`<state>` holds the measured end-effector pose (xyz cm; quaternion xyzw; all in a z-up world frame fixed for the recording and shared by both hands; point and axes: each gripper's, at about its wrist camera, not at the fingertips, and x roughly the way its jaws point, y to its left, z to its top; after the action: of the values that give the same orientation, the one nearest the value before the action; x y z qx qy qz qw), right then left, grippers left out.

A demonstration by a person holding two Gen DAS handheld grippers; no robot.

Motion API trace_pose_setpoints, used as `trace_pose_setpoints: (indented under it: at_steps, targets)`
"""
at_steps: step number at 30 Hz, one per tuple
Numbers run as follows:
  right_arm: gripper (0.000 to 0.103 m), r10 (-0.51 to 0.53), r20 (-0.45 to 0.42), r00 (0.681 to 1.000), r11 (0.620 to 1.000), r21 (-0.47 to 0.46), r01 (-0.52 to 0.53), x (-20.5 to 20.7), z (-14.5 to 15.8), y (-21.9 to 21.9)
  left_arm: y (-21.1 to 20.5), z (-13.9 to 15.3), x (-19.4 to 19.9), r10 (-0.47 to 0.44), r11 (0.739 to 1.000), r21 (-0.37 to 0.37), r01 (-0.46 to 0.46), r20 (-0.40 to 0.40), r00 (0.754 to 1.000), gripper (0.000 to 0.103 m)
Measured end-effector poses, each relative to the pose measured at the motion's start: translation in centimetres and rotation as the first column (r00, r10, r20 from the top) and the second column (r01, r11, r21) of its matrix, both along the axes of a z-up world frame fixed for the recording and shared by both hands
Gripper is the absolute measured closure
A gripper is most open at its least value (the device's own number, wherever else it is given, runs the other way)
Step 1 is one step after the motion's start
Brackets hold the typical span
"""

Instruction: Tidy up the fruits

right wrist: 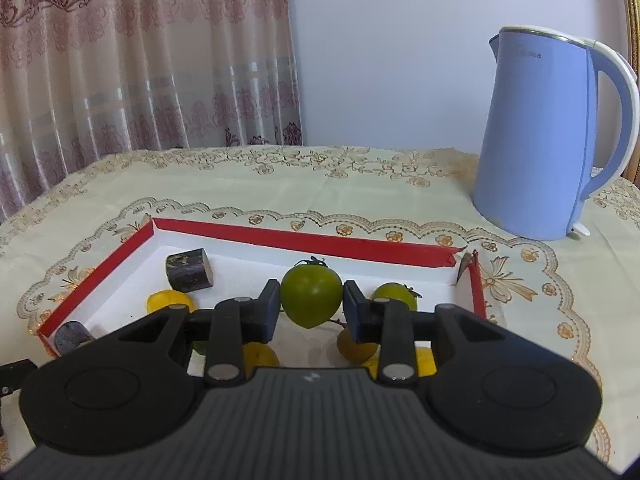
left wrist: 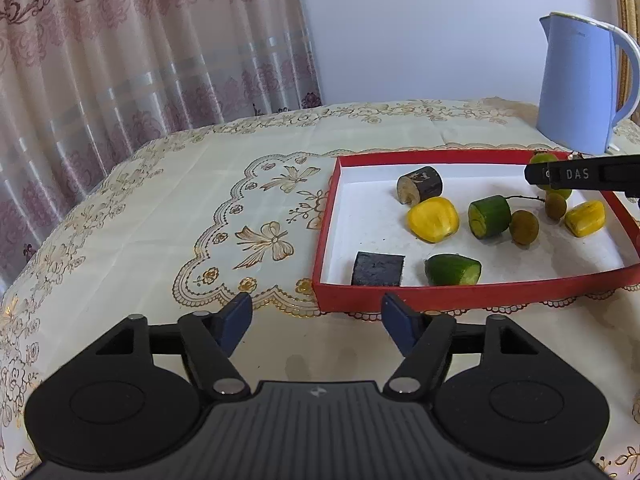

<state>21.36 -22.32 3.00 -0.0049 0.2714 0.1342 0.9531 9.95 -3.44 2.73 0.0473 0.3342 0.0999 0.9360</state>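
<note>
While right gripper (right wrist: 311, 307) clamps the round green tomato (right wrist: 311, 297) over the shallow red-rimmed box (right wrist: 320, 243), lower gently into a bare spot there; left gripper (left wrist: 316, 320) waits spread wide, empty, just outside the box.

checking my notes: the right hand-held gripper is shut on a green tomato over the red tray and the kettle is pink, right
Nearly. The kettle is light blue, not pink; the right wrist view shows it clearly. The rest stands: the right hand-held gripper is shut on a green tomato over the red tray.
</note>
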Motion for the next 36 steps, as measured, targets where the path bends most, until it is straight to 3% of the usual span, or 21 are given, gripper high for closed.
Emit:
trace_pose_setpoints:
  at_steps: [12, 14, 15, 26, 27, 29, 32, 36]
  targets:
    - [0.071, -0.018, -0.04, 0.999, 1.0, -0.017, 0.017, 1.2, -0.9, 0.5, 0.4, -0.1, -0.1, 0.011, 1.0, 0.001, -0.011, -0.005, 1.0, 0.031]
    - [0.061, -0.013, -0.045, 0.999, 1.0, -0.008, 0.013, 1.3, -1.0, 0.5, 0.3, -0.1, -0.1, 0.012, 1.0, 0.001, -0.012, -0.007, 1.0, 0.031]
    - [0.047, -0.016, -0.035, 0.999, 1.0, -0.006, 0.016, 1.2, -1.0, 0.5, 0.3, -0.1, -0.1, 0.011, 1.0, 0.002, -0.011, -0.008, 1.0, 0.031]
    - [0.044, -0.022, 0.012, 1.0, 1.0, -0.012, 0.023, 0.1, 0.0, 0.3, 0.6, 0.0, -0.4, 0.026, 1.0, -0.004, -0.026, -0.006, 1.0, 0.031]
    - [0.041, -0.021, 0.017, 1.0, 1.0, -0.011, 0.021, -0.2, 0.1, 0.2, 0.6, 0.0, -0.4, 0.024, 1.0, -0.003, -0.024, -0.006, 1.0, 0.031]
    - [0.027, -0.023, 0.037, 0.999, 1.0, -0.007, 0.023, -0.9, 0.4, 0.0, 0.5, 0.0, -0.6, 0.023, 1.0, -0.002, -0.023, -0.005, 1.0, 0.031]
    - [0.017, -0.023, 0.058, 0.998, 1.0, -0.005, 0.023, -2.0, 0.9, -0.1, 0.4, 0.2, -0.7, 0.019, 1.0, 0.0, -0.019, -0.003, 1.0, 0.031]
    - [0.0, -0.037, 0.089, 0.995, 0.999, -0.015, 0.038, -3.9, 1.5, -0.1, 0.1, 0.4, -0.9, 0.024, 1.0, 0.012, -0.024, 0.01, 1.0, 0.02]
